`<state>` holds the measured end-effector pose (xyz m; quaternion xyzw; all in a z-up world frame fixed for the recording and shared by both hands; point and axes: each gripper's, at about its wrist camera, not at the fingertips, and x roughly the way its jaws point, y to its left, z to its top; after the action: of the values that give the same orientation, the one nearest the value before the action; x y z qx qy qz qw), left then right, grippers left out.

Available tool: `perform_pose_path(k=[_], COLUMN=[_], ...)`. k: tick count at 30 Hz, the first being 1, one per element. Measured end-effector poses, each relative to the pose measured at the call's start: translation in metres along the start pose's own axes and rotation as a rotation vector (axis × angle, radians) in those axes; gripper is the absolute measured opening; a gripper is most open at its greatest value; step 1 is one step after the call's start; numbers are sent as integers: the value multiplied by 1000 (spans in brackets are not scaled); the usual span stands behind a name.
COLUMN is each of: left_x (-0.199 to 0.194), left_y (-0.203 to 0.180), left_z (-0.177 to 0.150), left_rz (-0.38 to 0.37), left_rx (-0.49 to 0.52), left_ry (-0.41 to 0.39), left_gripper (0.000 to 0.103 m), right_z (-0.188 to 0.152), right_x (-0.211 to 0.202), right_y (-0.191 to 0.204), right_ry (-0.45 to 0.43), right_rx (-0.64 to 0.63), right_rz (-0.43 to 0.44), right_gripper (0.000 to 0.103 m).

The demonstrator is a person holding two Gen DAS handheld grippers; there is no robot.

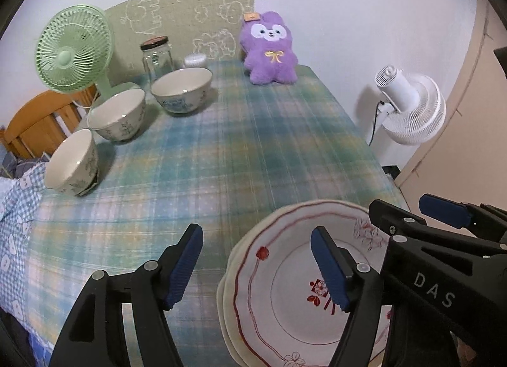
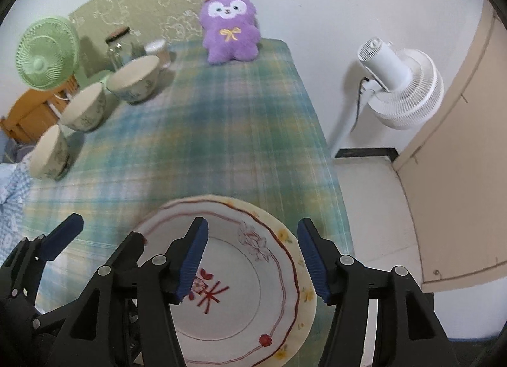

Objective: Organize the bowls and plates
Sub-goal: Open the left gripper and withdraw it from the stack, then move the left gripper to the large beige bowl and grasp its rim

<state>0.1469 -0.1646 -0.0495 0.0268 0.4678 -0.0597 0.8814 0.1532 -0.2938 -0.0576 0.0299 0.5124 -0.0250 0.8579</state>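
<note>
A white plate with red trim (image 1: 285, 287) (image 2: 253, 284) lies on a cream plate (image 1: 229, 275) (image 2: 309, 300) at the near right of the table. Three floral bowls stand along the left side: a near one (image 1: 71, 162) (image 2: 49, 153), a middle one (image 1: 117, 115) (image 2: 84, 107) and a far one (image 1: 182, 89) (image 2: 134, 78). My left gripper (image 1: 256, 267) is open, its right finger over the plates. My right gripper (image 2: 252, 260) is open above the plates and also shows in the left wrist view (image 1: 408, 218).
A plaid cloth covers the table (image 1: 253, 145). At the back stand a green fan (image 1: 74, 50), a glass jar (image 1: 157, 56), a small white pot (image 1: 195, 60) and a purple plush (image 1: 271, 48). A white floor fan (image 2: 399, 81) stands beyond the right edge.
</note>
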Motion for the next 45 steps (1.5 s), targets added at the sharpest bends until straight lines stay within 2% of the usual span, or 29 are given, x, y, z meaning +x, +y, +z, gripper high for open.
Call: perform_pose_path(k=[4, 9, 13, 17, 22, 30, 45], left_x=[-12, -25, -31, -35, -38, -50, -46], left_y=[2, 12, 22, 37, 57, 99, 178], left_z=[11, 16, 18, 19, 21, 32, 36], left_rz=[48, 82, 119, 134, 140, 105, 100], left_rx=[-23, -94, -129, -159, -157, -117, -100], left_ry=[-4, -19, -29, -34, -55, -70, -64], left_gripper=[73, 74, 75, 81, 84, 87, 87], right_z=[11, 22, 29, 34, 35, 36, 40], right_x=[-15, -24, -29, -34, -38, -49, -47], right_y=[4, 8, 22, 36, 57, 95, 179], right_ry=[-32, -52, -74, -92, -120, -168, -171], right_rx=[-41, -59, -105, -137, -147, -83, -28], right_rz=[16, 69, 77, 78, 61, 55, 12], right_gripper=[72, 73, 73, 73, 73, 73, 73])
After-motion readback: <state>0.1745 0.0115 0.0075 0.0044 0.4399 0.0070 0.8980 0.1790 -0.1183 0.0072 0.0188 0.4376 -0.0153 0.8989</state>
